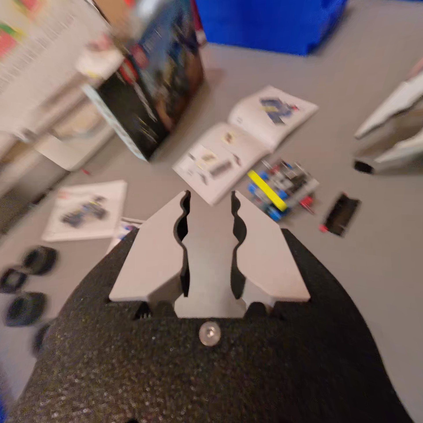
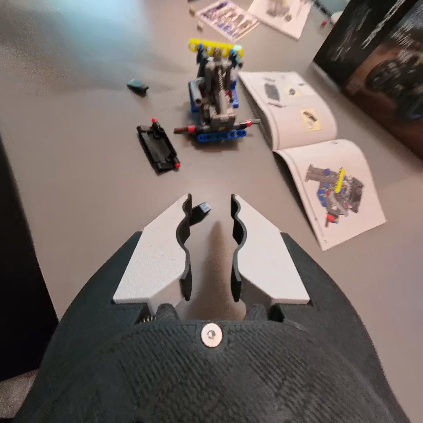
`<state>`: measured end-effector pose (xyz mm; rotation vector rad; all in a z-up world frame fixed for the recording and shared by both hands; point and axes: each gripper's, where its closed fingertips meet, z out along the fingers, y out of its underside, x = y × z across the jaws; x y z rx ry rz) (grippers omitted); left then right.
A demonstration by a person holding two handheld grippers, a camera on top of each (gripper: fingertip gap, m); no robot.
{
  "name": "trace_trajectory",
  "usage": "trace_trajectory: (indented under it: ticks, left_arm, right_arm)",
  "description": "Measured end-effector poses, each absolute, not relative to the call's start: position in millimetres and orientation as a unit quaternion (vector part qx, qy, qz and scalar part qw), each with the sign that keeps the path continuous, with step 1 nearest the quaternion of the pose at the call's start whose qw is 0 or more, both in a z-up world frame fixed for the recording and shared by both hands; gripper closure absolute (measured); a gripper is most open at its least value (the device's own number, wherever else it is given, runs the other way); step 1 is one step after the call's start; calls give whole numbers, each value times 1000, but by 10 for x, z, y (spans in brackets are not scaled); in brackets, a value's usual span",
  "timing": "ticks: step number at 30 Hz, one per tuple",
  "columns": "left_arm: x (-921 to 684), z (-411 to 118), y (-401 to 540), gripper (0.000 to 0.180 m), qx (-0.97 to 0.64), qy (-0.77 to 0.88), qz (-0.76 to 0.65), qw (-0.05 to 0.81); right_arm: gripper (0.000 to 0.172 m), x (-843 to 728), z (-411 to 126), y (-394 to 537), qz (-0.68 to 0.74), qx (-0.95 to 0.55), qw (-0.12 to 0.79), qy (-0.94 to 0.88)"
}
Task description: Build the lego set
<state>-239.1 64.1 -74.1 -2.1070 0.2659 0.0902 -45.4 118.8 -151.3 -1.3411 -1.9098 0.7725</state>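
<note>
Both claws open, nr booklet (image 2: 297, 114).

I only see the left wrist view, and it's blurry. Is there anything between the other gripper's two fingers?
Observer: Yes. A small black block piece sits against one pad of the right gripper. The other pad stands clear of it.
Operator: Anything near the toy-brick model with the yellow beam that I'm missing?
Observer: To its left, a small dark teal piece lies alone on the grey table.
Operator: And the flat black panel?
Observer: It has a red pin at each end.
</note>
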Motion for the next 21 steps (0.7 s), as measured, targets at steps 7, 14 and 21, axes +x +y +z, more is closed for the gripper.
trace_trajectory:
  ticks: [7, 14, 21]
  left_arm:
    - [-3924, -97, 1453, 145, -871, 106, 150, 456]
    - [-4068, -1079, 963, 142, -949, 148, -3, 279]
    - [-4024, -1797, 585, 134, -970, 163, -1, 180]
  right_arm:
    - [140, -360, -1243, 1679, 239, -542, 433, -679]
    - [140, -96, -1350, 1871, 229, -575, 473, -627]
    - [139, -363, -1274, 1871, 233, -543, 476, -651]
